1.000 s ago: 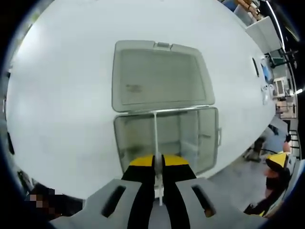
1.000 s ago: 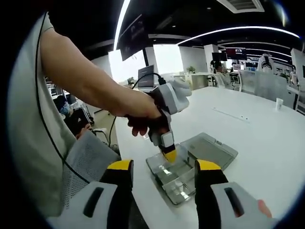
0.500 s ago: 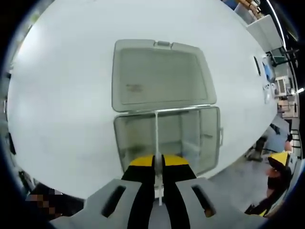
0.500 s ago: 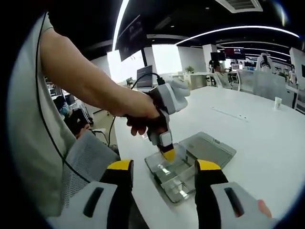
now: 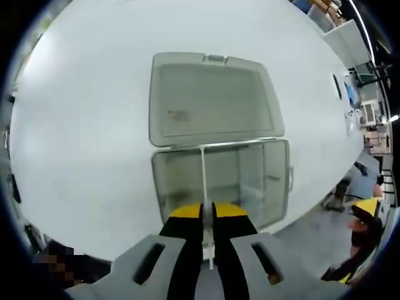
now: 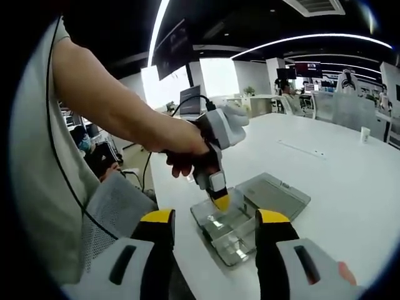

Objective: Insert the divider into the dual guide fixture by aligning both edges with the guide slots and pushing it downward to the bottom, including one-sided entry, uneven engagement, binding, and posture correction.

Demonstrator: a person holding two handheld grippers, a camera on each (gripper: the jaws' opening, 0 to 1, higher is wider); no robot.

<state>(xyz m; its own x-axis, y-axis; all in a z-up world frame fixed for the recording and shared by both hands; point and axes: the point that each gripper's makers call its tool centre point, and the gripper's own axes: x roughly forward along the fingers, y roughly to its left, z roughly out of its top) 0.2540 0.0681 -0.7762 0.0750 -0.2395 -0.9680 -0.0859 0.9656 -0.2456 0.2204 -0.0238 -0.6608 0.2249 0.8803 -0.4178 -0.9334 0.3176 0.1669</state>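
Note:
A clear plastic box [image 5: 220,181] lies on the white table [image 5: 81,125] with its lid [image 5: 212,100] folded flat beyond it. My left gripper [image 5: 208,211] is shut on a thin clear divider [image 5: 203,175] that stands on edge across the box, seen edge-on. In the right gripper view the box [image 6: 230,234] sits just past my open right gripper [image 6: 212,228], with a hand holding the left gripper [image 6: 220,201] down into it. The right jaws are wide apart with nothing between them.
Other clear partitions stand in the box's right part [image 5: 262,178]. The table's edge [image 5: 306,219] runs close on the right, with floor beyond. A person's arm [image 6: 119,112] and torso take up the left of the right gripper view. Desks and monitors [image 6: 190,97] stand far behind.
The divider's far end has shifted slightly left in the left gripper view, a small tilt. The right gripper has stayed put.

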